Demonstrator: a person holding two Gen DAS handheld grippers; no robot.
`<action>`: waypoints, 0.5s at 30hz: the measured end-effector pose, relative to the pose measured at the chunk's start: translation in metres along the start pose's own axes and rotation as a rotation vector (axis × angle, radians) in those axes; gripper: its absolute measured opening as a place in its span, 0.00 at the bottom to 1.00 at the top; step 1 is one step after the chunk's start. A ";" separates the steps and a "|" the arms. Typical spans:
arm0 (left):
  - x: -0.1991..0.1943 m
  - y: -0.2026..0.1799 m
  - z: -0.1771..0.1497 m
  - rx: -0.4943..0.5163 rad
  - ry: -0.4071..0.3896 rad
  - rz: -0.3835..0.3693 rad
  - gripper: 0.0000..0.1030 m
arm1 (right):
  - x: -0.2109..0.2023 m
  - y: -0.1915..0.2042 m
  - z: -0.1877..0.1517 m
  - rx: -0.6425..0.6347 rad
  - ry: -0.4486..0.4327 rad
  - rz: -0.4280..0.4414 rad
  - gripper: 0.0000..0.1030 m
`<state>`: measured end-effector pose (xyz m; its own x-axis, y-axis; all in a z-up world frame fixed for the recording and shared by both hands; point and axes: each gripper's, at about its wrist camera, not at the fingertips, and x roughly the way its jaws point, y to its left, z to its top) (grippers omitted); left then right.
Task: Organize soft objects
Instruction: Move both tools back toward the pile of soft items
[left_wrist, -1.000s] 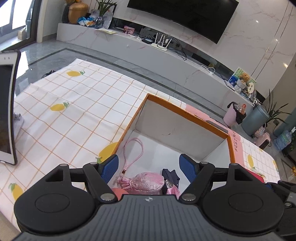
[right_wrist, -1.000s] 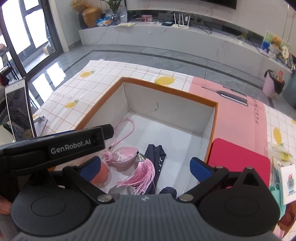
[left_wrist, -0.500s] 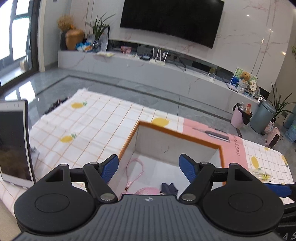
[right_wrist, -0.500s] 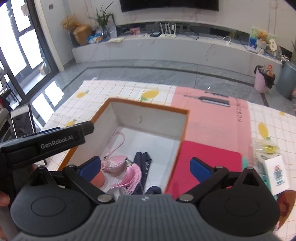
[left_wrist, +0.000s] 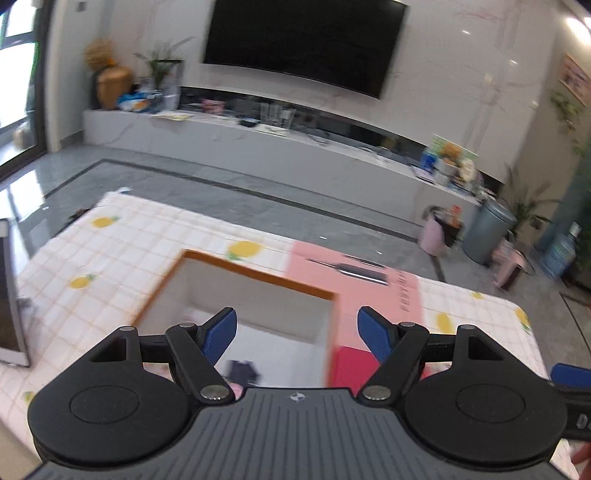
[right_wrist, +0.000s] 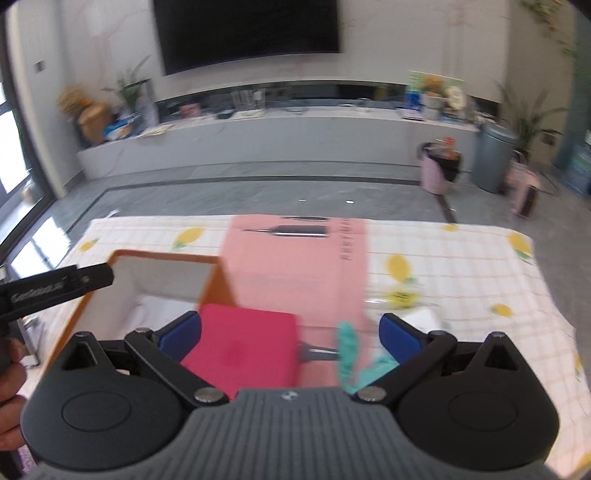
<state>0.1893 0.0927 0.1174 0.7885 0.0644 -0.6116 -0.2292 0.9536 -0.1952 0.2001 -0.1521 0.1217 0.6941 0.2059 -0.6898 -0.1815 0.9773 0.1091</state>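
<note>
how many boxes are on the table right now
2. An open orange-edged box sits on the lemon-print cloth at the left; a closed pink box lies against its right side. Others may be hidden below the view.

Black tongs — blue pads, silver screws, ribbed grey body.

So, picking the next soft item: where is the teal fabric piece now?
In the right wrist view, the teal fabric piece lies on the pink box, right of the red pad, between the open right gripper's fingertips.
</note>
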 end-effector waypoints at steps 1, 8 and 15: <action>0.000 -0.009 -0.001 0.014 0.005 -0.017 0.85 | -0.002 -0.010 -0.002 0.011 0.001 -0.016 0.97; 0.001 -0.075 -0.020 0.166 0.010 -0.086 0.85 | -0.004 -0.070 -0.032 0.024 0.091 -0.170 0.97; 0.009 -0.117 -0.047 0.277 0.010 -0.189 0.85 | 0.019 -0.101 -0.076 0.052 0.181 -0.228 0.97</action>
<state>0.1966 -0.0316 0.0985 0.7962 -0.1225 -0.5924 0.0853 0.9922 -0.0906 0.1784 -0.2511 0.0432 0.5769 -0.0267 -0.8164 0.0042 0.9995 -0.0297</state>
